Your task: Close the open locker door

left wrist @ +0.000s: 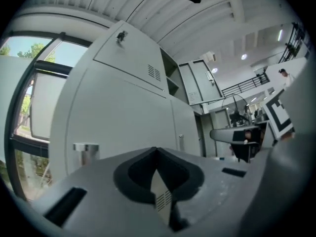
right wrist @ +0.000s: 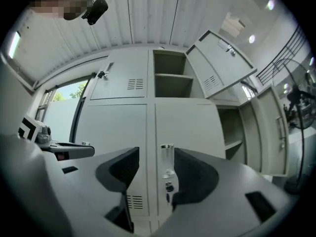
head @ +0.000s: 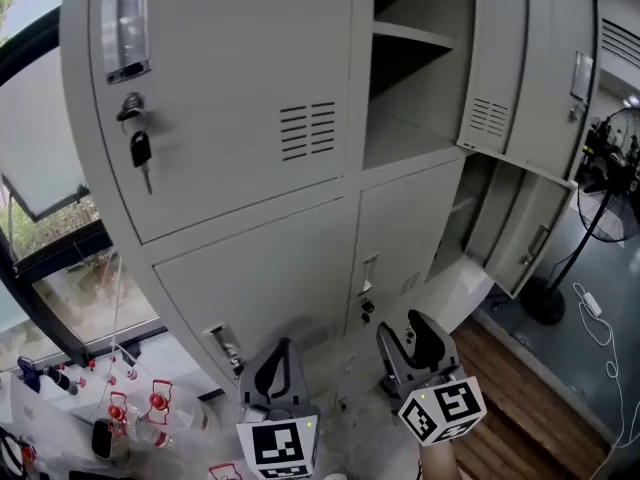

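Observation:
The grey locker bank (head: 250,68) fills the head view. Its upper middle compartment (head: 410,78) stands open, with its door (head: 497,58) swung out to the right. The same compartment (right wrist: 173,75) and door (right wrist: 219,65) show in the right gripper view. A lower right door (head: 525,233) also hangs open. My right gripper (head: 408,338) is low in front of the closed lower middle door, and it is open with nothing in it. That door's handle (right wrist: 167,154) shows far off between the jaws. My left gripper (head: 280,356) is shut and empty beside it, away from the locker.
A key (head: 139,150) hangs in the lock of the closed upper left door. A standing fan (head: 610,158) and a white cable (head: 598,323) are on the wooden floor at right. A window (head: 50,168) is at left, with bottles (head: 150,408) below it.

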Demonstrator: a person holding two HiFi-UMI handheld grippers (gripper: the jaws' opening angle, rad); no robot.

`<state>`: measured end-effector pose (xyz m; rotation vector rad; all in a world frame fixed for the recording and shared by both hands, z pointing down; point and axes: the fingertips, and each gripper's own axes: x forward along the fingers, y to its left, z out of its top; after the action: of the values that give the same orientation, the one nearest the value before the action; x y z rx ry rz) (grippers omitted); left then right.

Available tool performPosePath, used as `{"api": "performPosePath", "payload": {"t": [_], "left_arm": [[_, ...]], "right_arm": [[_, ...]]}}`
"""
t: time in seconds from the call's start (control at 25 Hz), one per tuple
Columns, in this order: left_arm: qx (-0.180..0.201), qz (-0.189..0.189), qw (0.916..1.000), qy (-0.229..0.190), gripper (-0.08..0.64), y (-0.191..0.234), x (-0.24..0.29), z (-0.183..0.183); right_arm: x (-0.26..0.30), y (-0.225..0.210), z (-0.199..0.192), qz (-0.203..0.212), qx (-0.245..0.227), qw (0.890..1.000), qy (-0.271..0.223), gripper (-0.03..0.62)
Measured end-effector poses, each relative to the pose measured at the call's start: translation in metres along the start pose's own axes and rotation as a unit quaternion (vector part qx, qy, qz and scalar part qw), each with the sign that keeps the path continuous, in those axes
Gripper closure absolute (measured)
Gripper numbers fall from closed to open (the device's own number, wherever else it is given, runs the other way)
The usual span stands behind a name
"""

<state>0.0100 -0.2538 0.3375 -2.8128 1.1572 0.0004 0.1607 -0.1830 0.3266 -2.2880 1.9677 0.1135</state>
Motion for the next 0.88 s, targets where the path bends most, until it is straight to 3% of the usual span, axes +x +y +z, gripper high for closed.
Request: {"api": "performPosePath", "payload": {"t": [0.24, 0.48, 0.64, 0.88], "left_arm": [[0.015, -0.096, 0.9951, -0.015, 0.56, -0.068, 0.036, 0.015], [0.039, -0.162, 0.9854, -0.034, 0.56, -0.122, 0.06, 0.03], [0.042, -0.191, 0.9799, -0.04, 0.56, -0.153, 0.071, 0.036], [0.047, -0.197, 0.9784, -0.043, 0.56, -0.188, 0.094, 0.041]], "right_arm": [[-0.05, -0.074, 0.024, -0.106, -0.027, 0.994, -0.017, 0.371], [-0.092, -0.123, 0.045, -0.175, -0.033, 0.983, -0.032, 0.371], [-0.108, -0.147, 0.054, -0.198, -0.034, 0.979, -0.04, 0.371], [-0.107, -0.184, 0.067, -0.193, -0.038, 0.979, -0.053, 0.371]]}}
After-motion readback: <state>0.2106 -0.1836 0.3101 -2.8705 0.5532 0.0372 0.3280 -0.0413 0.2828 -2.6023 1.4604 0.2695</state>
